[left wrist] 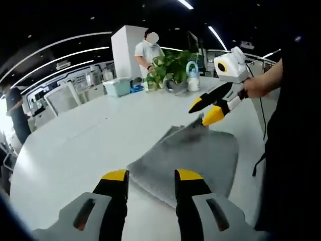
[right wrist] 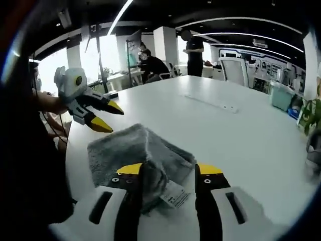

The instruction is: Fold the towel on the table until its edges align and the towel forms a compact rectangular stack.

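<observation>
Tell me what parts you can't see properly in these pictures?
- Towel: in the right gripper view the right claw covers its near edge, and the label's print is too small to read.
- Towel's far corner, left gripper view: blurred beside the right claw, so touching or not is unclear.
- Table: its near edge is cut off behind the left claw.

Background: a leafy potted plant (left wrist: 170, 68) beside a pale blue bottle (left wrist: 192, 76) and a teal bin (left wrist: 117, 86) at the far tabletop (left wrist: 75, 145) edge, with a white pillar (left wrist: 125, 50) behind.
</observation>
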The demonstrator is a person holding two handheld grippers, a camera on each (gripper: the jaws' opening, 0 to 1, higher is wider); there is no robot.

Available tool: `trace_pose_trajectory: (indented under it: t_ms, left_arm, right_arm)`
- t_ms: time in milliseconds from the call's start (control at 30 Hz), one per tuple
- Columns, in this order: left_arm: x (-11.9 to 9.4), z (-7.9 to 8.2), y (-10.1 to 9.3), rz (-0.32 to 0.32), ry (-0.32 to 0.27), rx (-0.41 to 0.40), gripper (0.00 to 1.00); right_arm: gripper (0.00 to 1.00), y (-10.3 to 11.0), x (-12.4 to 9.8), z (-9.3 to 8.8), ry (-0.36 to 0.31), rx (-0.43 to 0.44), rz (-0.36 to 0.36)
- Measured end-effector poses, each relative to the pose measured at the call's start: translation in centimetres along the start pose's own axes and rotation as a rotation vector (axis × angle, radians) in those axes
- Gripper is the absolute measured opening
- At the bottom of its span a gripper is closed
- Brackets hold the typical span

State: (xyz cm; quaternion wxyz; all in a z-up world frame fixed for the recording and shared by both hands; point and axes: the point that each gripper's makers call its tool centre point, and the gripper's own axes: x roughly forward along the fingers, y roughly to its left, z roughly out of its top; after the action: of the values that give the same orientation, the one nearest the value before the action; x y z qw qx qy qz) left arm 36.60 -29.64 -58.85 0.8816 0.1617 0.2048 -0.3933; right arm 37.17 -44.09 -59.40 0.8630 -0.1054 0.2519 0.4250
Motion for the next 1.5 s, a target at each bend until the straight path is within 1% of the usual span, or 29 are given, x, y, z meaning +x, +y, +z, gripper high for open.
trace_pose_trajectory:
  t_ms: [33,100,167,200,233,300,367,433,500,533,567,600,633,667,700,733,800,833,933,1100,1200,1300,1400,1500]
  left_arm:
    - [-0.1,-0.1,-0.4,-0.003,0.003,0.000,0.37]
    - [-0.1,-0.3,-1.2,-0.015,0.006,-0.002,0.37]
    - [-0.1,-0.5,-1.9,-0.032,0.015,-0.010,0.37]
    - [0.0,-0.5,-2.3,-0.043,0.015,-0.013,0.37]
    - [0.0,-0.3,-2.8,-0.058,0.008,-0.014,0.37]
    - [0.1,-0.4,-3.5,-0.082,0.014,-0.008,0.36]
    - [0.2,-0.7,-4.3,-0.104,0.028,-0.001,0.36]
    - [0.3,-0.9,-4.7,-0.116,0.032,-0.008,0.34]
    - [0.5,-1.3,-5.0,-0.124,0.043,-0.026,0.34]
    - [0.7,-1.6,-5.2,-0.129,0.054,-0.032,0.33]
    - [0.8,-1.9,-5.2,-0.129,0.067,-0.037,0.31]
    - [1.0,-2.3,-5.1,-0.122,0.079,-0.047,0.30]
    - [1.0,-2.5,-5.0,-0.112,0.089,-0.060,0.29]
    - [1.1,-2.5,-4.9,-0.114,0.087,-0.064,0.29]
    - [1.2,-2.6,-5.0,-0.110,0.099,-0.061,0.29]
    - [1.3,-2.8,-5.1,-0.112,0.106,-0.052,0.29]
    - [1.4,-3.2,-5.3,-0.117,0.126,-0.011,0.29]
    - [1.5,-3.2,-5.3,-0.113,0.126,0.016,0.29]
    - [1.6,-3.3,-5.5,-0.120,0.125,0.039,0.29]
    - [1.7,-3.6,-5.3,-0.143,0.093,0.001,0.29]
    - [1.8,-3.5,-5.4,-0.148,0.089,0.013,0.29]
    - [2.0,-3.5,-5.4,-0.145,0.093,0.043,0.29]
    - [2.1,-3.4,-5.3,-0.145,0.092,0.044,0.29]
    - [2.2,-3.4,-5.1,-0.152,0.088,0.045,0.29]
  right_arm:
    - [0.40,0.2,-0.2,-0.3,0.010,-0.016,-0.017]
    - [0.41,-0.2,-0.5,-0.6,0.009,-0.018,-0.051]
    - [0.39,-0.2,-0.8,-0.7,0.009,0.010,-0.055]
    - [0.39,-0.1,-0.9,-0.6,-0.007,0.041,-0.055]
    - [0.39,0.1,-1.0,-0.5,-0.015,0.045,-0.052]
    - [0.39,1.0,-1.2,-0.1,-0.025,0.024,-0.032]
    - [0.40,2.9,-0.9,0.3,-0.034,-0.016,0.031]
    - [0.40,4.5,-0.6,-0.2,-0.003,-0.055,0.082]
    - [0.40,5.4,-0.3,-1.3,0.047,-0.105,0.103]
    - [0.39,5.5,-0.2,-1.6,0.058,-0.111,0.104]
    - [0.39,5.6,0.0,-2.3,0.086,-0.127,0.105]
    - [0.38,5.7,0.1,-2.6,0.095,-0.122,0.106]
    - [0.37,5.7,0.2,-3.1,0.106,-0.109,0.110]
    - [0.37,5.5,0.2,-3.5,0.118,-0.079,0.107]
    - [0.37,5.4,0.2,-3.5,0.110,-0.054,0.107]
    - [0.37,5.3,0.3,-3.5,0.101,-0.019,0.104]
    - [0.39,5.1,0.5,-4.1,0.119,0.002,0.102]
    - [0.39,5.0,0.6,-4.4,0.124,0.009,0.099]
    - [0.38,5.1,0.9,-4.9,0.118,0.036,0.098]
    - [0.38,5.2,0.9,-4.9,0.098,0.040,0.087]
    - [0.38,5.1,0.9,-4.9,0.098,0.038,0.088]
    - [0.38,5.1,1.0,-4.9,0.102,0.042,0.093]
    - [0.38,5.1,1.0,-4.9,0.108,0.020,0.082]
    - [0.38,5.0,1.0,-4.9,0.104,0.027,0.077]
